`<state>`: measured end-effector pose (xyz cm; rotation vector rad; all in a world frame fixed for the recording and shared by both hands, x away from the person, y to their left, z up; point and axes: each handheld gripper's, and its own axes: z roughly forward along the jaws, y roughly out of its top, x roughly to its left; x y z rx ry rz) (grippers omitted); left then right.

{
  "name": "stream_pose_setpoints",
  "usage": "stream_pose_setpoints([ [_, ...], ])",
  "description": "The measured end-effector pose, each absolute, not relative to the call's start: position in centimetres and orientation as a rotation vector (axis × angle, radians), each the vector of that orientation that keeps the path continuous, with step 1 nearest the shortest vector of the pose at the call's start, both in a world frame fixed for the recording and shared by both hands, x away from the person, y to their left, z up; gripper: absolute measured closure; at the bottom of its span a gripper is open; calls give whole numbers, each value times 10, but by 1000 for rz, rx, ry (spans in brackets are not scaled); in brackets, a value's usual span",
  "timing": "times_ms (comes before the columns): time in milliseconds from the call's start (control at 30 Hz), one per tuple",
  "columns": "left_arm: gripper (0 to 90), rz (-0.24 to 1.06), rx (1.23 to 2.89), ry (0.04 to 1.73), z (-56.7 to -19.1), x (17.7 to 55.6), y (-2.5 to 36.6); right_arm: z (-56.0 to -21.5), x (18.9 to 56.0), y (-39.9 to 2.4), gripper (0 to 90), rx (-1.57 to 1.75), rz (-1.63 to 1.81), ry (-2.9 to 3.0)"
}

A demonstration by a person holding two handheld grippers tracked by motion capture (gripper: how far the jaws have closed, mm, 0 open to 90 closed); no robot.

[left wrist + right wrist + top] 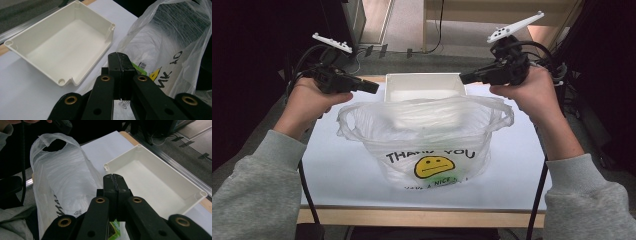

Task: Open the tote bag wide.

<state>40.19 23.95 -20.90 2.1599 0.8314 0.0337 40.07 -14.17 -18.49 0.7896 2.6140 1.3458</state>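
Nearest to the lens, two grey fleece sleeves (257, 190), one per forearm. Further on, just in front of the white rectangular plastic box (422, 80), a thin translucent plastic carrier bag with a yellow face print (437, 130), standing with mouth wide toward that box. At the near left corner of the box, left gripper (374, 87) with jaws pressed together; at the near right corner, right gripper (463, 78), also pressed together. Cannot tell if a fold of bag film is caught between either pair, so thin and clear. Could go wrong in several ways: may slip out of such a small pinch, since smooth film gives little hold; may tear at the rim if pulled apart too hard; may tip forward and spill the green packet (139, 68) inside, if raised unevenly; may catch a corner of the box and drag it over the white table cover (342, 170). Counted: one bag with two handle loops, one box with nothing in it, two grippers, two sleeves, at least one green packet, more perhaps hidden behind the folds.
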Motion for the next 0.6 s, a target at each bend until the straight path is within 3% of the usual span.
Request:
stream_pose_setpoints([
  [233,900,3,2186,798,-223,405,207,-201,402,-108,900,702,1334,2697],
  [600,900,-27,2241,821,-260,403,195,-245,402,-109,900,733,1256,2755],
])
